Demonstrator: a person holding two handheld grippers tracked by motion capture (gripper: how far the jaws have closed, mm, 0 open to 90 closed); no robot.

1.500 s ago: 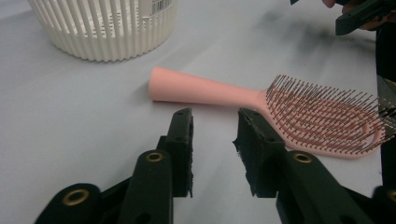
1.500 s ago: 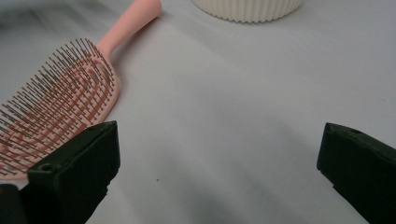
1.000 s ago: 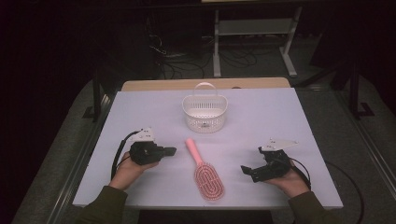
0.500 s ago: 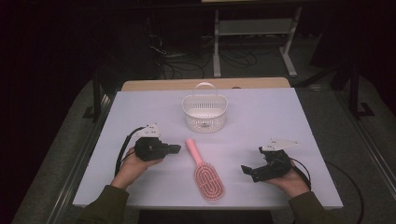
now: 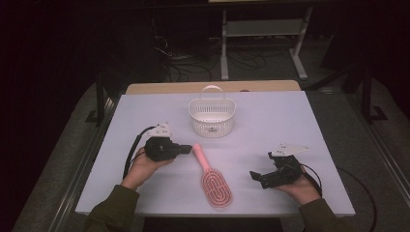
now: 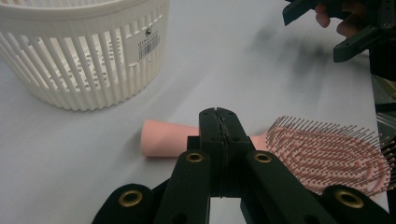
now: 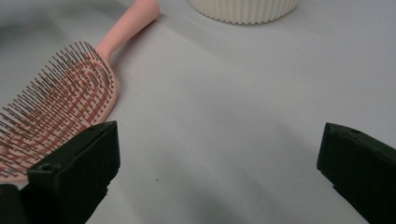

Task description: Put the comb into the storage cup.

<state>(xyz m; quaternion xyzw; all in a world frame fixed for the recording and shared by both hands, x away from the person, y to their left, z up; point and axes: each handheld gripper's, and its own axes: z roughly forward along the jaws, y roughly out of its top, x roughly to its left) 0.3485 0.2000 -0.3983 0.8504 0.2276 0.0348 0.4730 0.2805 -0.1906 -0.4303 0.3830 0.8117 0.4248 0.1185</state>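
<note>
A pink hairbrush (image 5: 212,176) lies bristles up on the white table (image 5: 300,121), its handle toward the far left. In the left gripper view its handle (image 6: 163,138) lies just beyond my left gripper (image 6: 218,114), whose jaws are pressed together with nothing between them. From above, the left gripper (image 5: 186,150) sits just left of the handle tip. My right gripper (image 5: 255,176) rests at the near right, open, right of the brush head (image 7: 56,116); in its own view the right gripper (image 7: 219,154) has bare table between its jaws. A white slatted basket (image 5: 212,116) stands behind the brush.
The basket (image 6: 79,51) has an upright handle and a barcode label on its wall. A wooden board edge (image 5: 212,87) runs along the table's far side. Beyond it are dark floor, cables and a metal stand (image 5: 261,29).
My left gripper has moved right, closer to the brush handle's tip. The right gripper, brush and basket have stayed put.
</note>
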